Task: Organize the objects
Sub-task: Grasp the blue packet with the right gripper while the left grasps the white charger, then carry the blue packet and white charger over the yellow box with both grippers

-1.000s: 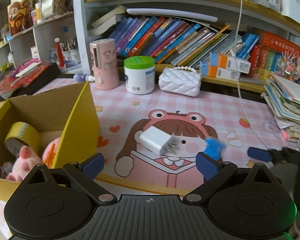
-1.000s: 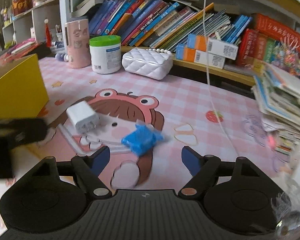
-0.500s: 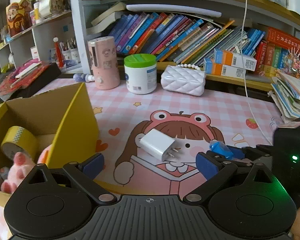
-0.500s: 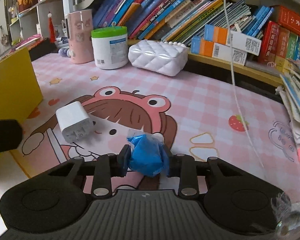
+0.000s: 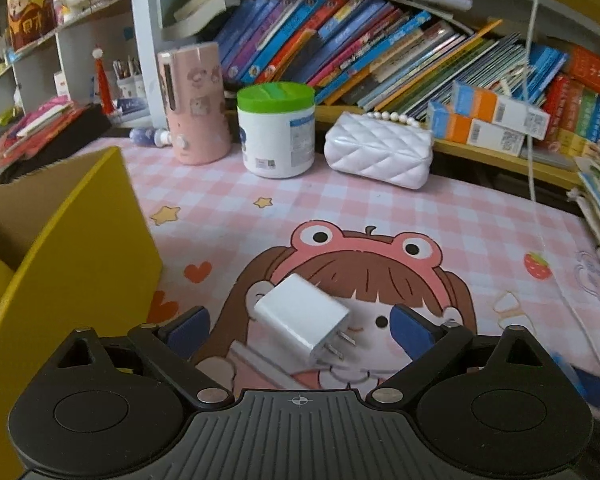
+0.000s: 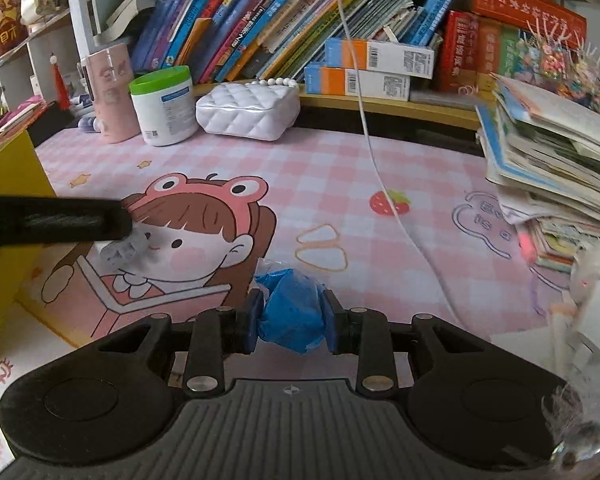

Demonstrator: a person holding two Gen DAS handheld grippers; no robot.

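A white plug charger (image 5: 305, 322) lies on the pink cartoon mat (image 5: 340, 208), prongs toward the right. My left gripper (image 5: 300, 330) is open, with one blue pad on each side of the charger and not touching it. My right gripper (image 6: 292, 320) is shut on a crumpled blue packet (image 6: 292, 312) and holds it just above the mat. In the right wrist view the left gripper's black finger (image 6: 52, 220) reaches in from the left over the blurred charger (image 6: 122, 250). A yellow cardboard box (image 5: 72, 268) stands open at the left.
A pink bottle (image 5: 192, 100), a white tub with green lid (image 5: 276, 128) and a white quilted purse (image 5: 380, 156) stand along the back before the bookshelf. A stack of booklets (image 6: 552, 160) sits at the right. A white cable (image 6: 384, 184) hangs onto the mat.
My left gripper has moved forward so its open pads now flank the charger. My right gripper closed on the blue packet, lifted it and drew it back to the right.
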